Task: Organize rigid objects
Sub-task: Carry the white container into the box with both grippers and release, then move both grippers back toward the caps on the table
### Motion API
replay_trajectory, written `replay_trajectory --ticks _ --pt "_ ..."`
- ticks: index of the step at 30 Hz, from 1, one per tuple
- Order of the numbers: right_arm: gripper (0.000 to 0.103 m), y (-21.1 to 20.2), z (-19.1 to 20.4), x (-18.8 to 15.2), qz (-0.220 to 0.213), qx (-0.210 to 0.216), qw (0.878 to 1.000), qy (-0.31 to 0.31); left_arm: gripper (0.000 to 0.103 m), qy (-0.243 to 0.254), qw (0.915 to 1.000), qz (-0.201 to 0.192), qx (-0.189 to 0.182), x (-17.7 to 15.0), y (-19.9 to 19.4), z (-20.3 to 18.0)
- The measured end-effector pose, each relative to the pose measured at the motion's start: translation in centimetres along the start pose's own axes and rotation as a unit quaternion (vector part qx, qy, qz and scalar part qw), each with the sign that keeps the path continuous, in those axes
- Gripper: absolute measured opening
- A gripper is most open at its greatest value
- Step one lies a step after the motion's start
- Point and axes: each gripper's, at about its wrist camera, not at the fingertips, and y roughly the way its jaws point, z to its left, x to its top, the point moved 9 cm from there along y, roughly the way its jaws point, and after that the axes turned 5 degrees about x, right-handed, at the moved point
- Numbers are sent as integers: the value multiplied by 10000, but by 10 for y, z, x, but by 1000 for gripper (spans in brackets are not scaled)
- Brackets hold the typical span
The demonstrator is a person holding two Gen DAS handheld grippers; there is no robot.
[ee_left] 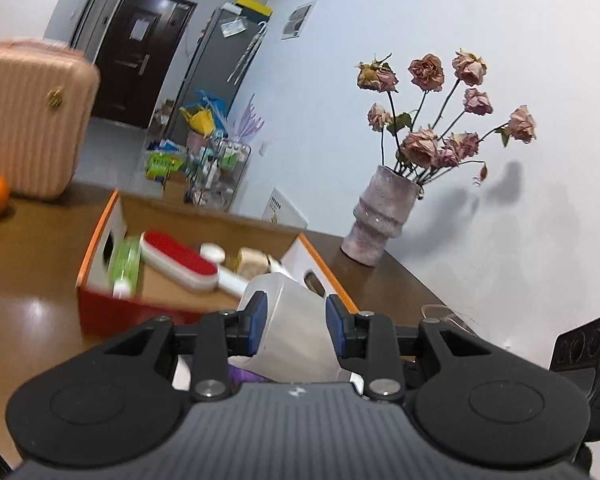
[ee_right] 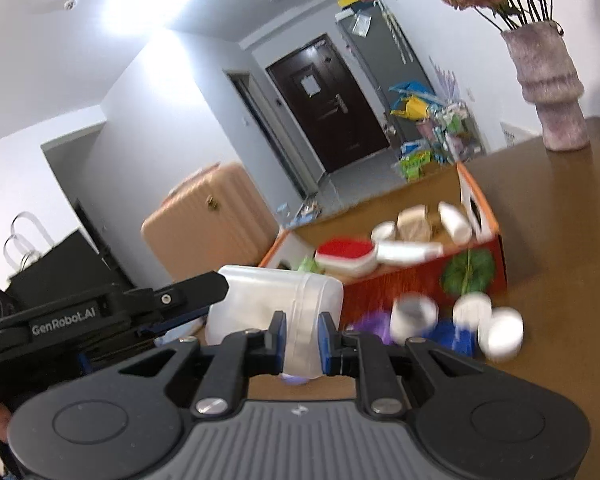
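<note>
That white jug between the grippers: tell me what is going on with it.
A person is holding the translucent white jug with both handheld grippers. The left gripper clamps its wide body, the right gripper pinches its narrower end. It hangs in front of the open cardboard box on the brown table, where a red-faced brush and small bottles already lie.

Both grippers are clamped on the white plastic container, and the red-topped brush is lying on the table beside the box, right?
Not quite. Both grippers, left gripper and right gripper, do hold the white plastic container, but the red-topped brush lies inside the box, as the left wrist view shows.
</note>
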Motion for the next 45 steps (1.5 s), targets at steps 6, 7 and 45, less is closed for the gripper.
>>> replay_trajectory --ticks 6,7,45 --pt "16 48 -25 59 -188 -93 9998 32 32 -55 9997 192 -107 32 68 23" --pt "16 57 -29 67 -211 -130 9997 -4 31 -94 9996 264 -103 33 81 28" --pt "40 -36 4 70 -327 -1208 9741 -1885 76 1645 9682 -524 1809 -20 -82 4"
